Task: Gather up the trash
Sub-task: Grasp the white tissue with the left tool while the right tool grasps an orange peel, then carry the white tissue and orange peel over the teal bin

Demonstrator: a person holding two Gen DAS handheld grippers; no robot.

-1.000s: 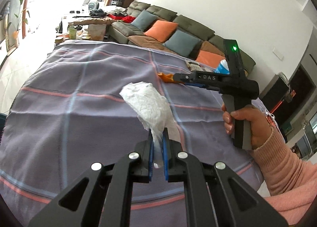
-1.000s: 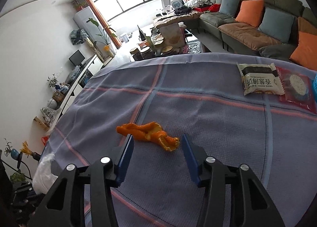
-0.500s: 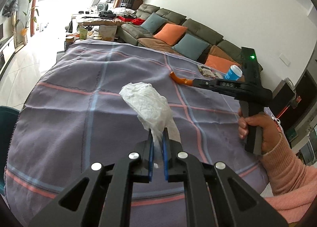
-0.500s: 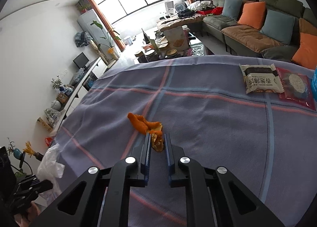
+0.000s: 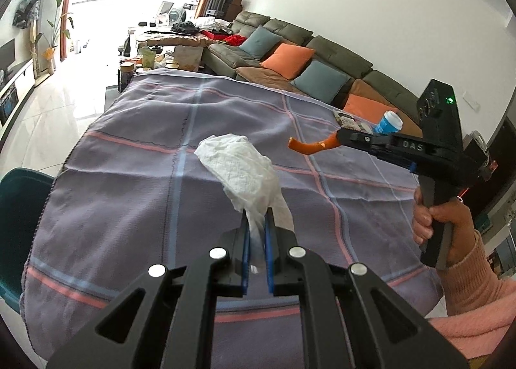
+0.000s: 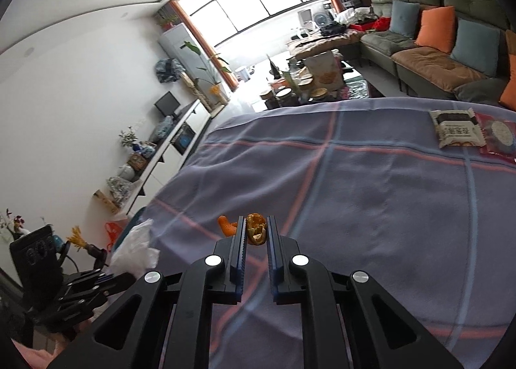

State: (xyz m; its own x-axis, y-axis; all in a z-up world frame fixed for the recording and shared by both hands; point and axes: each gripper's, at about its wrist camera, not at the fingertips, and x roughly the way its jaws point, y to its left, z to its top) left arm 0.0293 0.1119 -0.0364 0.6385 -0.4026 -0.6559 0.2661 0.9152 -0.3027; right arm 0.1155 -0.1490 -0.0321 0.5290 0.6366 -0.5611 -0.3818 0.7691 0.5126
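1. Room: a living room is shown, with a large window at the far end, an olive sofa (image 5: pixel 322 46) carrying orange and blue cushions, and a white media shelf (image 6: pixel 167 156) along the opposite wall.
2. Surface: a table is covered by a purple plaid cloth (image 5: pixel 129 175) crossed by pink and blue stripes.
3. Left gripper (image 5: pixel 257 227): its jaws are clamped together on the lower end of a crumpled white tissue (image 5: pixel 242 172), which is held up above the cloth.
4. Right gripper (image 6: pixel 256 233): its jaws have just been closing and are pinched on an orange peel (image 6: pixel 256 230); a curl of the peel sticks out to one side, and it is seen lifted clear of the cloth.
5. Right hand (image 5: pixel 441 220): the gripper handle is grasped; a pink sleeve is worn.
6. Other items on the cloth, on the sofa side: a snack packet (image 6: pixel 458 130), a red packet (image 6: pixel 498 136) just beside it, and a blue paper cup (image 5: pixel 388 122).
7. Edges: a teal bin (image 5: pixel 19 207) is seen past the cloth's edge opposite the sofa; most of the cloth's middle lies bare.
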